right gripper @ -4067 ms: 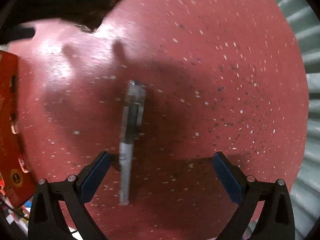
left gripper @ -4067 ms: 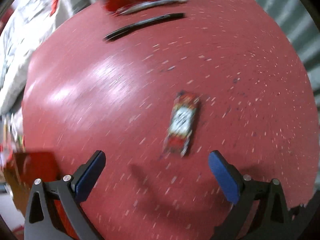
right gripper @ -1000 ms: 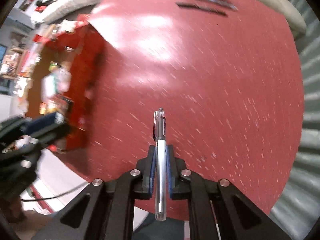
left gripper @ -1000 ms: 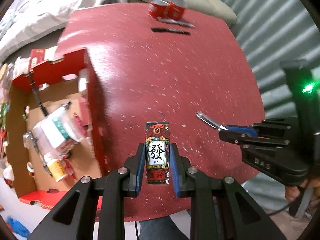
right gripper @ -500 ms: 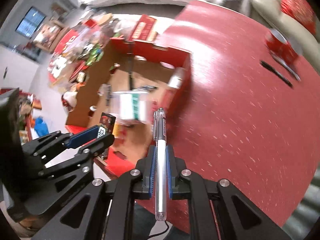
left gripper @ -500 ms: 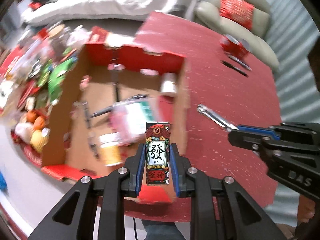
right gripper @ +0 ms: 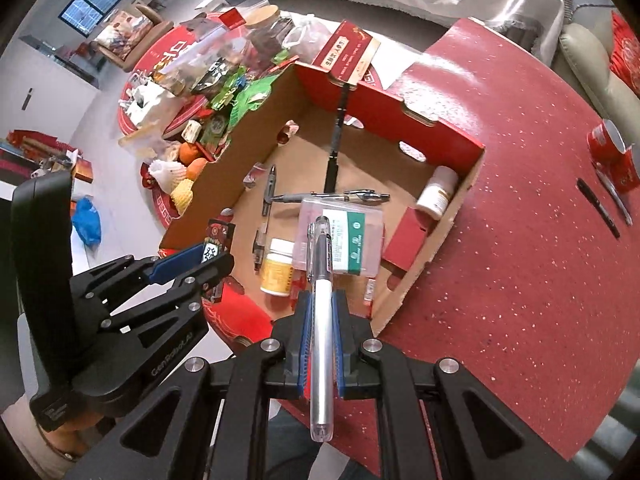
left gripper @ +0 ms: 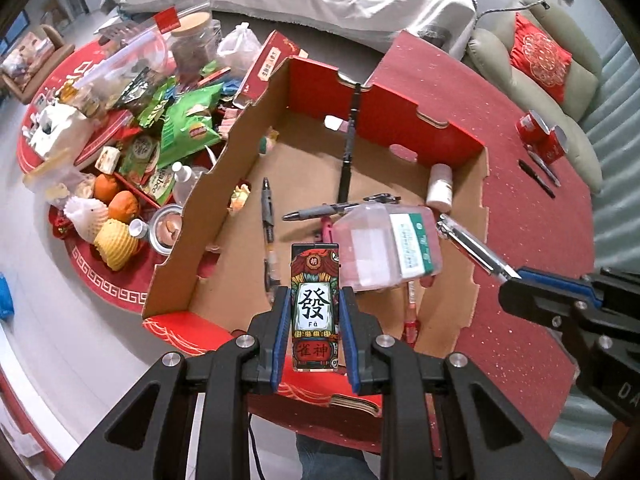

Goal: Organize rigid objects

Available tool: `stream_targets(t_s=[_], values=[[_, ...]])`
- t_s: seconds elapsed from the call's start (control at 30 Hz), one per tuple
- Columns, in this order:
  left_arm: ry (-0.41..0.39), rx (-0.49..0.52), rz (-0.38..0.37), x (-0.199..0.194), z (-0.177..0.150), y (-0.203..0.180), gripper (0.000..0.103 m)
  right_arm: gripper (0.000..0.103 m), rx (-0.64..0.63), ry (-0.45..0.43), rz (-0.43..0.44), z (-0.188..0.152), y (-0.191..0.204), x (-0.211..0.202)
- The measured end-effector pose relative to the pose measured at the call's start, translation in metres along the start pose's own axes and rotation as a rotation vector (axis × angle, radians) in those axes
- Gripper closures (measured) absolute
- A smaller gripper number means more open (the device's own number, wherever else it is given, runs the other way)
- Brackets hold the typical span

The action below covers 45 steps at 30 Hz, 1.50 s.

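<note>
- Left wrist view: the left gripper (left gripper: 315,334) was clamped on a small card box (left gripper: 315,304) printed with a large black character, its blue pads (left gripper: 280,338) pressing both long sides. It hung above the near end of an open cardboard box (left gripper: 208,184) lined red outside, which sat at the edge of a red table (left gripper: 540,240). Inside lay several pens (left gripper: 267,208), a clear plastic case (left gripper: 388,252) and a white bottle (left gripper: 440,188).
- At the right, the right gripper (left gripper: 516,278) reached in, closed on a silver pen (left gripper: 468,244).
- Right wrist view: the right gripper (right gripper: 321,344) was pressed together on the silver pen (right gripper: 322,300), which pointed over the cardboard box (right gripper: 440,216). The left gripper (right gripper: 200,258) held the card box (right gripper: 214,240) over the box's near corner.
</note>
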<state>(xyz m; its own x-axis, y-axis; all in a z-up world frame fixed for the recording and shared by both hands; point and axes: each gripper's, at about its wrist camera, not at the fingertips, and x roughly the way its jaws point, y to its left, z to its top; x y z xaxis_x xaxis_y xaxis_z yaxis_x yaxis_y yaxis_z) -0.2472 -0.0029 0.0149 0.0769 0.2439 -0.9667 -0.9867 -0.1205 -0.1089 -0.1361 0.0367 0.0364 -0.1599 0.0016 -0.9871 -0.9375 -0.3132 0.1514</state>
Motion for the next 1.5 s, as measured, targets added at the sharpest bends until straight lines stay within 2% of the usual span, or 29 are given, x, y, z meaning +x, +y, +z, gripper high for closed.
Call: stream_targets(t_s=[1.5], values=[[0.017,0.056,0.001,0.022,0.025,0.002,0.077,0.092,0.033,0.011,-0.069,0.024,-0.009,0.002]])
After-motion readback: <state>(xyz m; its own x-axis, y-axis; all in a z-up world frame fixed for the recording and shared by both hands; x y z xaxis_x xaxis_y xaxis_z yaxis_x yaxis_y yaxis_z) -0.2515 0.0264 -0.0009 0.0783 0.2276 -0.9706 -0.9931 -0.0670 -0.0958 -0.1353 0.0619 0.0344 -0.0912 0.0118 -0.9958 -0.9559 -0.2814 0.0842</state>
